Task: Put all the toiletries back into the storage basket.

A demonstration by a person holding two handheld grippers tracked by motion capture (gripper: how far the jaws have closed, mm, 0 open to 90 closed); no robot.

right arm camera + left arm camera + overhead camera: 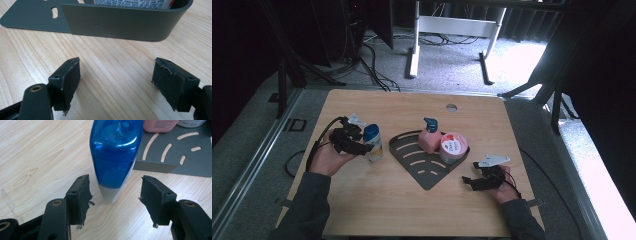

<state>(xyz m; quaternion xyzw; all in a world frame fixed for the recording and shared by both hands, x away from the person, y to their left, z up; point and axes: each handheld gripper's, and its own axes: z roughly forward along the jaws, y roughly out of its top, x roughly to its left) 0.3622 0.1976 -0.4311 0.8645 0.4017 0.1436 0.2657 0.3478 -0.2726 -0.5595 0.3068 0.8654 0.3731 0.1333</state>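
Jaws of left gripper point(115, 192) open beside bottle point(113, 157).

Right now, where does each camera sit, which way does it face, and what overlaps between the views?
High view: above the person's side, facing forward and down on the table; forearms, left gripper, right gripper.
Left gripper view: rides that gripper, open jaws flank the blue-capped bottle.
Right gripper view: rides that gripper, open jaws facing the grey tray's wall.
Shared: tray in all; bottle in two.
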